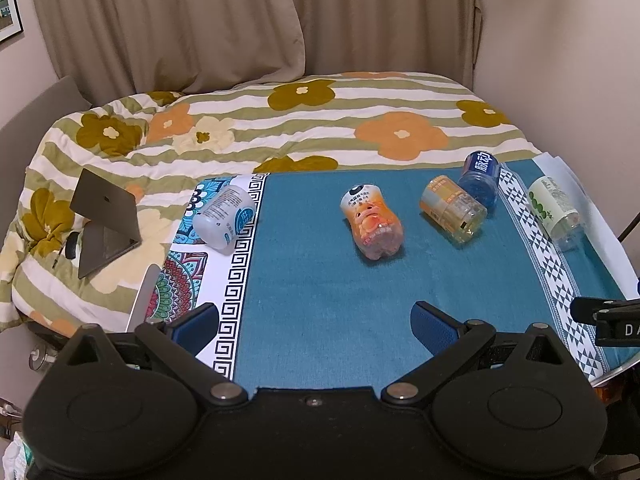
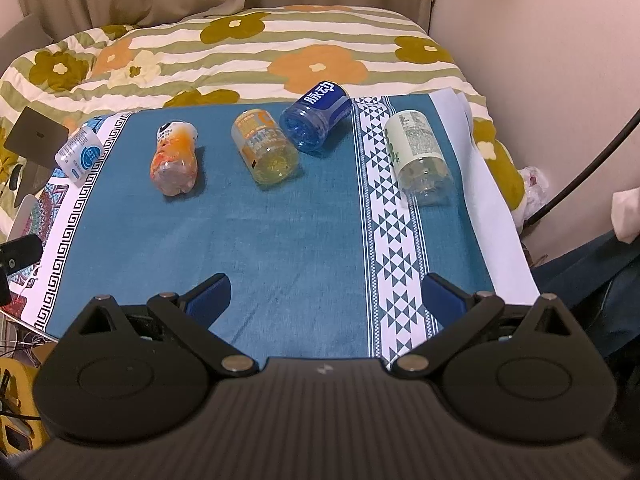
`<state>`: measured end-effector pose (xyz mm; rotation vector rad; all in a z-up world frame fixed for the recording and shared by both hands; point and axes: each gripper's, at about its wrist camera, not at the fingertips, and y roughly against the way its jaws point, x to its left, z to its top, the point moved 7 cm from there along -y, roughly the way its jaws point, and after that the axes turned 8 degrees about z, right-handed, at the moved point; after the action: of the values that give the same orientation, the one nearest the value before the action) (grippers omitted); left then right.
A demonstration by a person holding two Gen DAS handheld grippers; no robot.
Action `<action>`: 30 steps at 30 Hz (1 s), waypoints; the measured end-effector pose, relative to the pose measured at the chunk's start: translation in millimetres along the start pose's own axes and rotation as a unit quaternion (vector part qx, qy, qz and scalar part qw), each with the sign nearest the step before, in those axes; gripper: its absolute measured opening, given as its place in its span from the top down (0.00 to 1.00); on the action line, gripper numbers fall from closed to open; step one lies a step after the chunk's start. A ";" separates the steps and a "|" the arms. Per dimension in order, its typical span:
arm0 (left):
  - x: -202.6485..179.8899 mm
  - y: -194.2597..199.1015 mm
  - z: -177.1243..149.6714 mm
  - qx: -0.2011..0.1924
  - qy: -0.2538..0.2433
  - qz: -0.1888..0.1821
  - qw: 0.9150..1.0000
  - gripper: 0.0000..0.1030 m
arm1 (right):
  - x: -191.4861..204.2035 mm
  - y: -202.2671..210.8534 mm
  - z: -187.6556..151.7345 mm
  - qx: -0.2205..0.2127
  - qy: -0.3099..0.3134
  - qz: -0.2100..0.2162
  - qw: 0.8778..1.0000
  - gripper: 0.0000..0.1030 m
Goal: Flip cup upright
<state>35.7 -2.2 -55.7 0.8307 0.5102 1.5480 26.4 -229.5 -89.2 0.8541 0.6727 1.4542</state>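
Several cut-bottle cups lie on their sides on a teal cloth (image 1: 320,300) (image 2: 280,240). From left: a white cup (image 1: 225,216) (image 2: 79,153), an orange cup (image 1: 372,220) (image 2: 175,160), a yellow cup (image 1: 452,208) (image 2: 264,146), a blue cup (image 1: 480,178) (image 2: 318,118) and a green-labelled clear cup (image 1: 556,210) (image 2: 418,156). My left gripper (image 1: 316,326) is open and empty, near the cloth's front edge, well short of the orange cup. My right gripper (image 2: 326,294) is open and empty, in front of the yellow and green-labelled cups.
A flowered quilt (image 1: 300,120) (image 2: 260,52) covers the bed behind the cloth. A dark tablet on a stand (image 1: 106,220) (image 2: 34,140) sits at the left. Curtains and a wall stand behind. A black cable (image 2: 580,172) runs at the right edge.
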 end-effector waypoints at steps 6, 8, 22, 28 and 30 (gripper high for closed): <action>-0.7 0.0 0.1 -0.002 -0.003 -0.001 1.000 0.00 | 1.2 -1.3 -0.2 0.000 0.001 0.001 1.000 0.00; -0.7 0.4 0.1 -0.002 -0.004 -0.001 1.000 0.00 | 1.9 -0.7 -0.4 0.000 0.001 0.001 1.000 0.00; -1.2 1.5 2.6 -0.003 -0.006 -0.004 1.000 0.00 | 3.9 -0.8 0.2 0.001 0.002 0.002 1.000 0.00; -2.3 2.9 2.4 -0.005 -0.010 -0.007 1.000 0.00 | 4.1 -0.4 0.2 0.001 0.002 0.002 1.000 0.00; -2.0 2.8 2.1 -0.004 -0.010 -0.008 1.000 0.00 | 5.1 -0.4 -0.2 0.002 0.003 0.003 1.000 0.00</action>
<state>35.3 -5.0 -52.7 0.8327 0.4941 1.5252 26.6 -224.4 -89.0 0.8550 0.6783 1.4615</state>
